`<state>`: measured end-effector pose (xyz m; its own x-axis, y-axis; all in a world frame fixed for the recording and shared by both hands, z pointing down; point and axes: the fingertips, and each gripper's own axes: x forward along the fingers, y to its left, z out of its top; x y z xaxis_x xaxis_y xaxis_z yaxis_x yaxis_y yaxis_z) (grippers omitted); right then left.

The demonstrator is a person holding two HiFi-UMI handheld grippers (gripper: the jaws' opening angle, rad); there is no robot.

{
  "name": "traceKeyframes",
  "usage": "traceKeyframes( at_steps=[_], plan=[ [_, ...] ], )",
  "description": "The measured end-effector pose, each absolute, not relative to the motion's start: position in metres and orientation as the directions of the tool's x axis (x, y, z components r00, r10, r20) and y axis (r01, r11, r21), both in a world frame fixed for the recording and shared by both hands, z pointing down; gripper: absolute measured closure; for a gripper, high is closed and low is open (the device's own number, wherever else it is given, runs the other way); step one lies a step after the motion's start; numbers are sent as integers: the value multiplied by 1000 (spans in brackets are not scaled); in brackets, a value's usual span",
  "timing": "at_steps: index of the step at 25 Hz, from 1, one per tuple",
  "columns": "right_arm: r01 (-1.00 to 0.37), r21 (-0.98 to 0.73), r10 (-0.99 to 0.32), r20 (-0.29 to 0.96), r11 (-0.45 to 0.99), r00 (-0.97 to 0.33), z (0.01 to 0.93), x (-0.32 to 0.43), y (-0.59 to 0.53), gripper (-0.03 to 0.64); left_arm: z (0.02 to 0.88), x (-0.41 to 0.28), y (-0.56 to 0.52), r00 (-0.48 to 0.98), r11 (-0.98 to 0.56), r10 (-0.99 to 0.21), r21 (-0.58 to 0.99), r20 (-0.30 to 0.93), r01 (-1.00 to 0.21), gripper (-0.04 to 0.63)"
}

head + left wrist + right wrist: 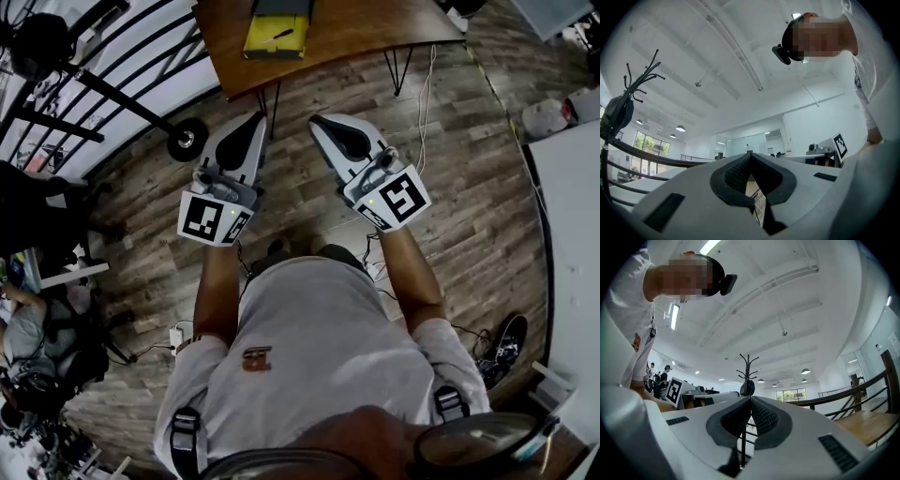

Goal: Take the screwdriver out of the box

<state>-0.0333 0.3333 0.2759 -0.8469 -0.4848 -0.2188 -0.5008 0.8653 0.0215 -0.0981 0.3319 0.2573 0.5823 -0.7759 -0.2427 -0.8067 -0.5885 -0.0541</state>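
Note:
On a wooden table (356, 28) at the top of the head view lies a yellow box (267, 45) with a dark screwdriver (278, 37) in it. Both grippers are held in front of the person's chest, short of the table and well apart from the box. My left gripper (256, 119) points toward the table's near edge; its jaws meet, shut and empty (751, 155). My right gripper (317, 120) stands beside it, also shut with nothing between its pads (751, 399). Both gripper views look up at the ceiling and do not show the box.
A black railing (103, 89) and a small wheel (187, 141) stand at the left. A white table (574, 234) lines the right edge. Cables hang beside the table's hairpin legs (398, 70). A coat rack (747, 364) rises ahead of the right gripper. Another person sits at far left (23, 328).

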Motion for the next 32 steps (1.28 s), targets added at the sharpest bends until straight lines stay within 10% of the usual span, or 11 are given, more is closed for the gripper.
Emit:
traceKeyframes(
  at_steps=[32],
  plan=[
    [-509, 41, -498, -156, 860, -853, 308, -18, 127, 585, 287, -105, 112, 546, -542, -805, -85, -231, -836, 575]
  ],
)
